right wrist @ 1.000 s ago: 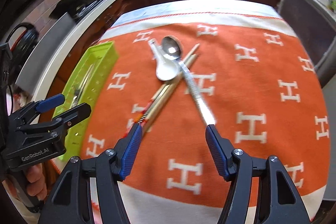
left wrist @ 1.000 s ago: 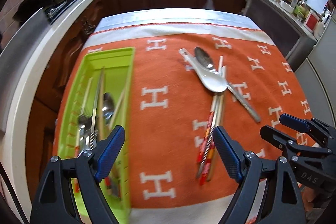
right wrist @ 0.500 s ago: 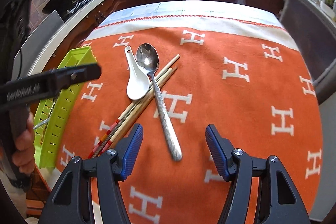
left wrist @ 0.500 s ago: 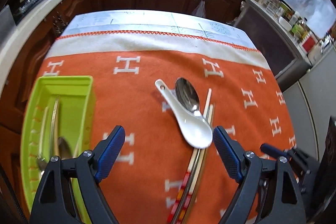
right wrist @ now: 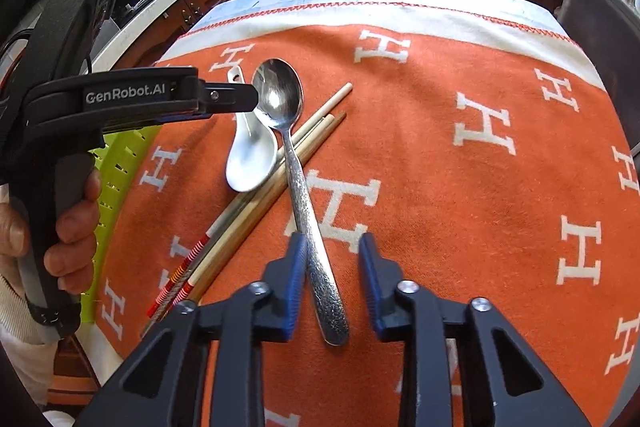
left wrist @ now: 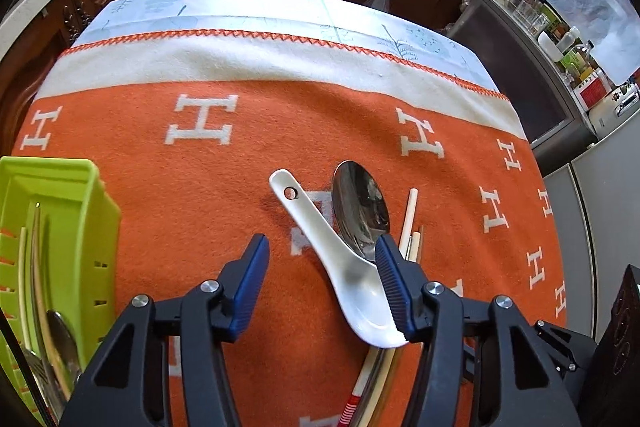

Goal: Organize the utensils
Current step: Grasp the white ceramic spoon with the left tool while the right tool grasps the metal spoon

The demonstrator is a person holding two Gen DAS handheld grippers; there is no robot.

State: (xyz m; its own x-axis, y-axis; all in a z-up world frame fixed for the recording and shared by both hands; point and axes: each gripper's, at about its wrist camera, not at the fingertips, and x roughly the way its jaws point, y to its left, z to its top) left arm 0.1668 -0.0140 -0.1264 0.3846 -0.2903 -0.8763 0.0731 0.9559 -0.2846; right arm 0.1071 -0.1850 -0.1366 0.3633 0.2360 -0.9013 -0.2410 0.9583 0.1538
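Straddling the metal spoon (right wrist: 298, 163) handle mid-bench atop the chopsticks (right wrist: 256, 195), the right tool (right wrist: 332, 283) gapes, empty; the left tool (left wrist: 322, 283), likewise open, flanks the ceramic spoon (left wrist: 340, 263). Close squarely, lift straight.

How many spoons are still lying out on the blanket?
2. The white ceramic spoon lies left of the metal spoon, both resting across the chopsticks. The green tray already holds more utensils, partly hidden.
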